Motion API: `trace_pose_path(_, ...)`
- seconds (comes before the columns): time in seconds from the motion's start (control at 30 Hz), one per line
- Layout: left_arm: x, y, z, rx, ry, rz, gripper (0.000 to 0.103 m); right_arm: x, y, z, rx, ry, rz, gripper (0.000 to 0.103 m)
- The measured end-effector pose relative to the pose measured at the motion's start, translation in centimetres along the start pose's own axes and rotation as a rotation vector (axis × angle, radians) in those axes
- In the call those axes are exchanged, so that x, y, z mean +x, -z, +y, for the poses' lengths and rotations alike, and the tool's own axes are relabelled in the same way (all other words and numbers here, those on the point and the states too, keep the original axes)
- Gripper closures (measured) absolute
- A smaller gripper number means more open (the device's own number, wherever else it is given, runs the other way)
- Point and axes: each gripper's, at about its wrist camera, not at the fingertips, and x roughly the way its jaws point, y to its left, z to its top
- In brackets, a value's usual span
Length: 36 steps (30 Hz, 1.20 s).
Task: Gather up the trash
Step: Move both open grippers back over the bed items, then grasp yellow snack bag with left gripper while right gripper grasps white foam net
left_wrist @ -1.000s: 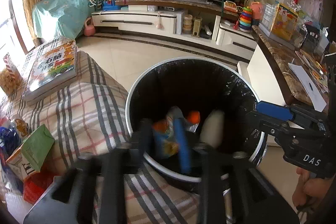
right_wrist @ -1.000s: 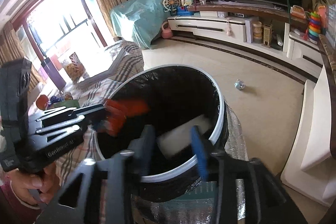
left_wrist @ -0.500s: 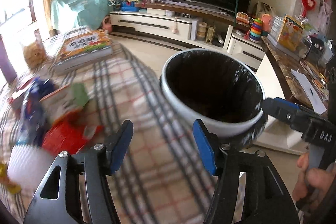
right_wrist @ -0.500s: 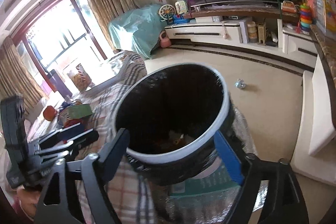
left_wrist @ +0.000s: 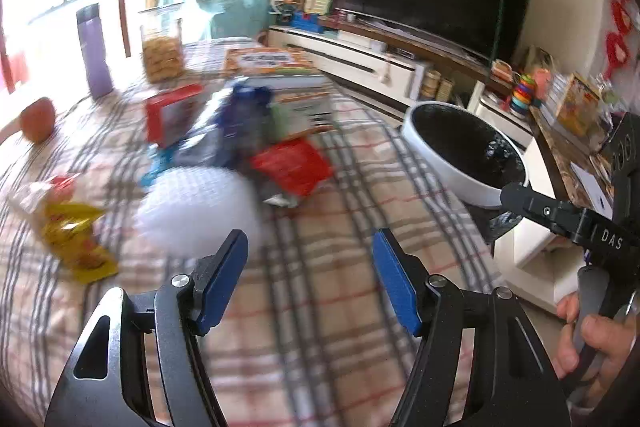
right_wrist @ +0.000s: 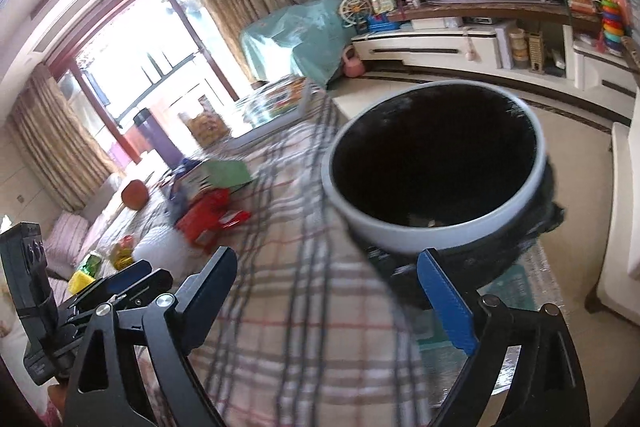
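Note:
The white-rimmed trash bin (left_wrist: 460, 183) with a black liner stands at the right end of the plaid-covered table (left_wrist: 320, 307). Blurred litter lies on the cloth: a white foam net (left_wrist: 196, 203), a red wrapper (left_wrist: 292, 167), a yellow wrapper (left_wrist: 76, 239) and a blue bag (left_wrist: 240, 123). My left gripper (left_wrist: 310, 243) hovers over the cloth just short of the foam net, its jaws opening with nothing between them. My right gripper (right_wrist: 326, 259) hangs in front of the bin (right_wrist: 400, 235), its jaws also opening and empty. The red wrapper (right_wrist: 208, 219) and a green carton (right_wrist: 226, 173) lie further left.
A snack jar (left_wrist: 162, 51), a purple bottle (left_wrist: 94, 51), an orange fruit (left_wrist: 38, 119) and stacked books (left_wrist: 272, 61) sit at the table's far side. A TV cabinet (left_wrist: 360, 63) runs along the wall behind. A hand (left_wrist: 592, 339) holds the right gripper's handle.
Both grippers held trash over the bin, a colourful wrapper in the left and a white piece in the right, then let go. The left one swung left over the table; the right drew back.

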Motion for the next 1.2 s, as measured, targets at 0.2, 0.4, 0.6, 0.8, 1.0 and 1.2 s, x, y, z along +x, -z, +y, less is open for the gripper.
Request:
trace_pose_path(0.2,-2.0,1.4,4.1,-0.060,-0.054,-0.009,0.037,1.4,1.1,4.2,-0.066,-0.047,0.039,0.010)
trace_pose_path(0.4,-3.3,2.9,7.8,-0.128,-0.101,-0.012,0.037,2.9,2.2,7.6,-0.120,-0.090,0.084,0.010)
trace_pose_path(0.6,-3.8,3.9,10.5,-0.173,-0.140,-0.004,0.037,4.4,3.1,10.8,-0.175,-0.125,0.115,0.010)
trace_pose_path(0.8,-4.0,4.4,13.0,-0.214,-0.164,-0.002,0.037,6.1,3.8,13.3,-0.216,-0.150,0.140,0.010)
trace_pose_path(1.0,-3.5,4.2,14.9,-0.251,-0.177,0.003,0.037,8.5,4.0,14.9,-0.244,-0.163,0.175,0.010)
trace_pose_path(1.2,-2.0,3.4,16.3,-0.281,-0.157,0.018,0.037,10.0,3.7,16.1,-0.278,-0.146,0.171,0.011)
